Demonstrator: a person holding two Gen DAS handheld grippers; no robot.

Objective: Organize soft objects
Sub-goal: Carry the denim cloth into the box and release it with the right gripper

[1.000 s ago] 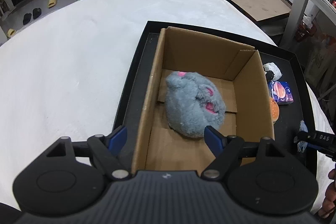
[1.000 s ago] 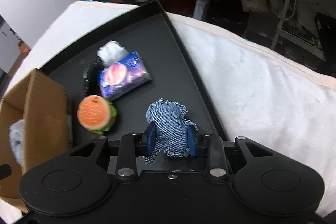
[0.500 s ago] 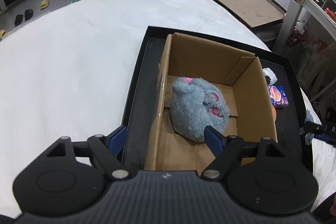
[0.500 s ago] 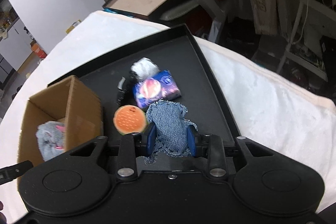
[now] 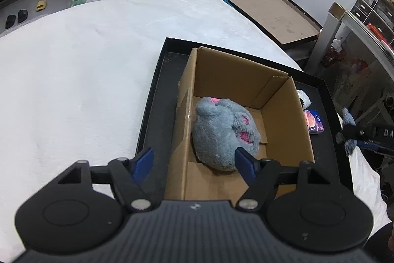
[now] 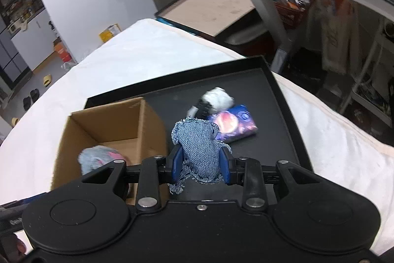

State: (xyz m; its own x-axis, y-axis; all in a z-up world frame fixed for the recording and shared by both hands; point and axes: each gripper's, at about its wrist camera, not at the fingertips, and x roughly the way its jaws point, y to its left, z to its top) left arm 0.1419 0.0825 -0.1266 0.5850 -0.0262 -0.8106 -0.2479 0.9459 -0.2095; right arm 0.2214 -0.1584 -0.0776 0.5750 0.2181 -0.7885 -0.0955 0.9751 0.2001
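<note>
Our right gripper [image 6: 200, 162] clamping a denim piece [image 6: 199, 149] that hides part of the tissue pack [image 6: 236, 123], our left gripper [image 5: 194, 162] empty, jaws just narrowing, grey plush [image 5: 224, 134] half-hidden inside cardboard box [image 5: 285, 112]

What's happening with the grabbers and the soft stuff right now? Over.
Right gripper shut on denim, lifted off tray. Left gripper empty, jaws just closing some. Plush in box. Nothing in the way.

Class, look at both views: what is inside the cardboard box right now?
Inside the box lies one grey plush toy with pink patches, on the bare cardboard floor. Anything under the toy, or in the near end behind the left tongs, is hidden.
</note>
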